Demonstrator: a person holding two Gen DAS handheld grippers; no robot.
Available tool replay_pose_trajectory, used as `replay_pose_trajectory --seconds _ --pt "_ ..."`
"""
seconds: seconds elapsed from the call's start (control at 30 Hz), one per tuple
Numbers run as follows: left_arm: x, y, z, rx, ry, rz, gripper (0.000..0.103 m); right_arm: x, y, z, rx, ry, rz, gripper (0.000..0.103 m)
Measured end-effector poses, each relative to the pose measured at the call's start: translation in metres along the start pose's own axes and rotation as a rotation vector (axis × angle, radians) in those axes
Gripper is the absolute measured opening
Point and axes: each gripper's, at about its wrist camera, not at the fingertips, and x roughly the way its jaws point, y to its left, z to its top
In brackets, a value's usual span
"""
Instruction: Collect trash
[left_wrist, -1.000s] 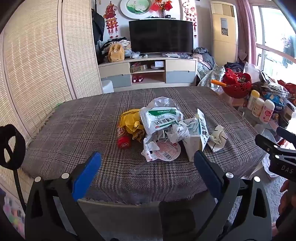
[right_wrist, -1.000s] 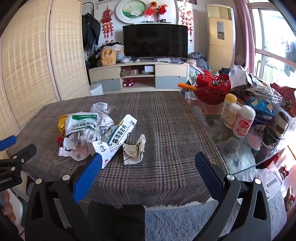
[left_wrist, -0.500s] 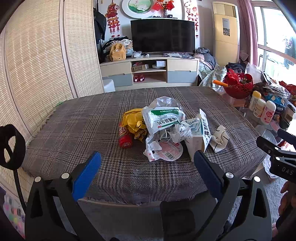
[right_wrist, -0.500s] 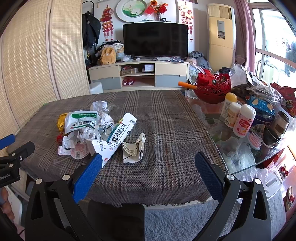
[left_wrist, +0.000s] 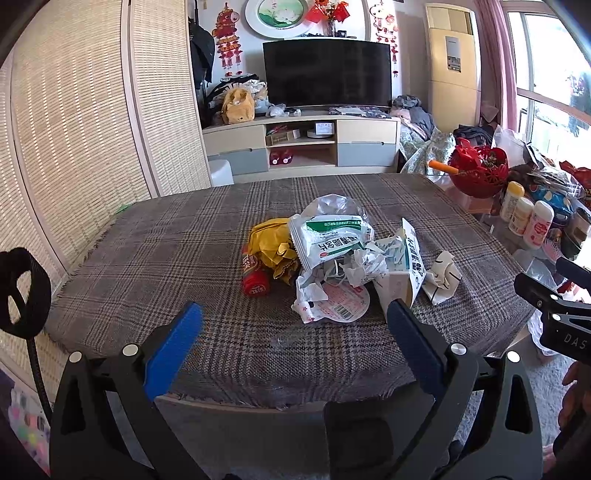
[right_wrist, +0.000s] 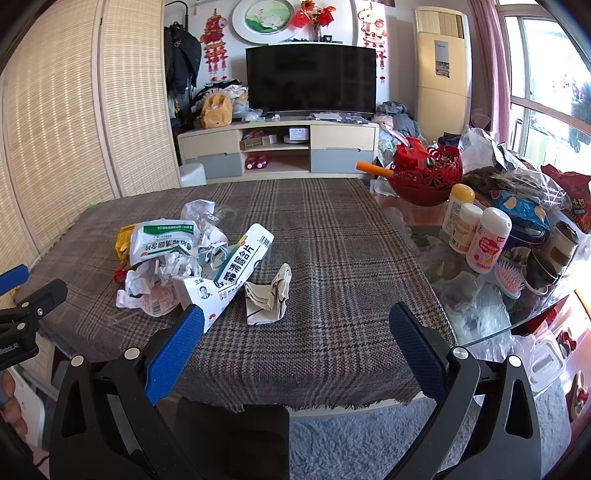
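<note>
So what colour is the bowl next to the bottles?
Red bowl, with lacy cut-out sides; clearest in the right wrist view.

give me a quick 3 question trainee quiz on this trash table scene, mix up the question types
1. True or false: the left tongs are shut on a wrapper.
2. Multiple choice: the folded paper scrap lies A) under the pile, B) apart from the pile, on the side of the bottles, C) on the floor.
3. Fill in: the white and green packet rests partly on a crumpled ____ wrapper.

Key: 1 false, both the left and the right tongs are open and empty. 2 B. 3 yellow.
</note>
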Motion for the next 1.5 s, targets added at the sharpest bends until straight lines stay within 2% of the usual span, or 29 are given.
replay_pose_trajectory --seconds 1.0,1.2,1.4,1.5 --pt "0.000 0.001 0.002 0.004 0.006 0.000 0.095 0.003 -0.009 0.001 0.021 0.020 -0.003 0.100" --pt "0.000 0.004 0.004 0.012 -0.003 -0.001 0.095 -0.001 -0.006 0.008 0.031 -0.012 0.010 0.100" --pt "0.009 0.004 0.007 0.035 0.021 0.003 0.095 0.011 -0.007 0.016 0.027 0.023 -0.006 0.100" --pt "0.013 0.008 0.010 0.043 0.033 -0.007 0.095 0.018 -0.010 0.022 0.044 0.039 0.016 0.100"
